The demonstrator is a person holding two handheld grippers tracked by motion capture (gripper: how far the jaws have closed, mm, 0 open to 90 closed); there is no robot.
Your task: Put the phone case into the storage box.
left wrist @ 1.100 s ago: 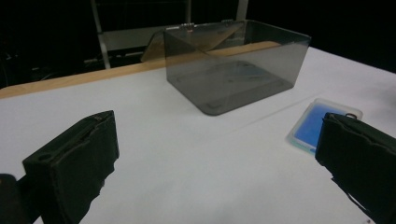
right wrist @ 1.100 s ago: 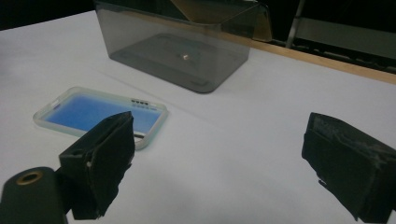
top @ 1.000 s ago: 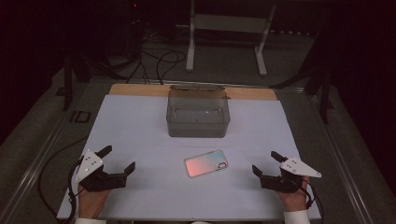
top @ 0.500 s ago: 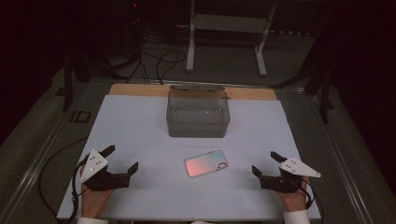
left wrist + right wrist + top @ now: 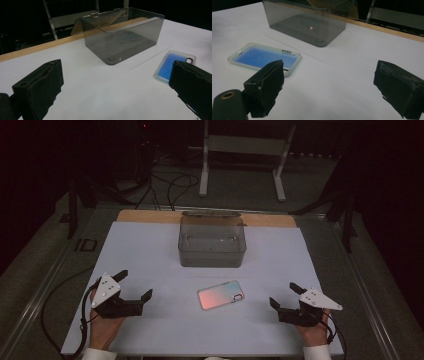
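looking down from the high view, the grey box sits toward the far middle of the white worktop, its lid tipped back behind it so the inside is free to receive something. the phone case lies flat just on the near side of the box, apart from it, probably set there for easy reach from either side. the left claw rests near-left of the box with its jaws spread and nothing between them; the right claw rests near-right of the box, likewise spread and empty. both are well apart from the case, which reads as a waiting stance.

along the left claw in the left gripper view, the jaws stand wide with bare worktop between them. the box is ahead, and the case lies near-right of it, partly behind one jaw.

along the right claw in the right gripper view, the jaws gape the same way. the case lies near-left of the box, hollow side up, so its raised rim looks like the easiest place to pinch.
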